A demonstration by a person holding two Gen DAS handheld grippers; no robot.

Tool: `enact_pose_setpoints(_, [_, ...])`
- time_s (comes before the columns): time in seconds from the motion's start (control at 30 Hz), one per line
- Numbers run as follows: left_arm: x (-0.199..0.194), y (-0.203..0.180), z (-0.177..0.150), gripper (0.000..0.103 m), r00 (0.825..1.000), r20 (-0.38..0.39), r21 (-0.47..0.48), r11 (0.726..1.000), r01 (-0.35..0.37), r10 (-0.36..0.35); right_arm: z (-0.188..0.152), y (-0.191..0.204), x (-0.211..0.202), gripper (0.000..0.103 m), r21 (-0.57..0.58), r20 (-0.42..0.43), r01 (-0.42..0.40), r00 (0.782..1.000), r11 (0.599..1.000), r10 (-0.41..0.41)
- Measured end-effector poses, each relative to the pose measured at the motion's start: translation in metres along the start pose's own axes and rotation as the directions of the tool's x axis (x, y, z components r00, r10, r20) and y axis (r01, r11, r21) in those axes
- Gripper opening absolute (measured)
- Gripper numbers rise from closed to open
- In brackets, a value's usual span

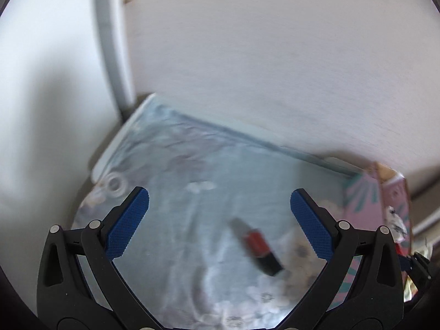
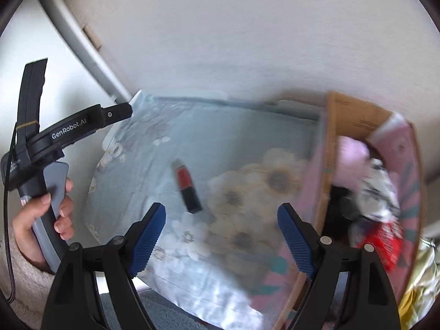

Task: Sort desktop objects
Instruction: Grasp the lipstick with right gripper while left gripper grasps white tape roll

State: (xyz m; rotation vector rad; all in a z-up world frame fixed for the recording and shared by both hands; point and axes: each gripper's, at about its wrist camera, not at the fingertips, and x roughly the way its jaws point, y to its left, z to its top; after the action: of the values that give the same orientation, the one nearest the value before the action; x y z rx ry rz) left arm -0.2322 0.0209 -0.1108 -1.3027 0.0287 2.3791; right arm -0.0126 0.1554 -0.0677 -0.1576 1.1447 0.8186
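Nearest to us, the left gripper (image 1: 220,214) has its blue-padded fingers (image 1: 128,221) spread wide with nothing between them, and the right gripper (image 2: 221,233) is likewise spread and empty. Below both lies the floral cloth (image 2: 233,143) covering the desk; the lipstick (image 2: 187,189), with a red band and a dark cap, rests on it alone, apart from both sets of fingers, with bare cloth on every side. We see the left hand (image 2: 41,220) gripping its handle beyond the cloth's left edge. To the right, touching the cloth's edge, stands the cardboard box (image 2: 357,121) with pink printed sides; it holds a pale pink item, a black-and-white patterned item and a red packet, all blurred. Farthest, the white wall (image 2: 247,41) bounds the cloth's rear edge.
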Motion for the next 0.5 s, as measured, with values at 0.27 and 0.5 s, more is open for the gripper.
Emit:
enact_pose_setpoints(0.27, [0.057,0.066,-0.023,0.103,0.965,-0.068,-0.201,0.944,-0.262,0.253,0.008,0.033,0.069,0.081,-0.121,-0.087,-0.008,0.996,0.993,-0.002])
enact_pose_setpoints(0.5, [0.095,0.081,-0.015,0.102,0.924,-0.075,-0.270,0.884,-0.381,0.375,0.008,0.044,0.118,0.072,-0.202,-0.136,0.000,0.990,0.979,-0.028])
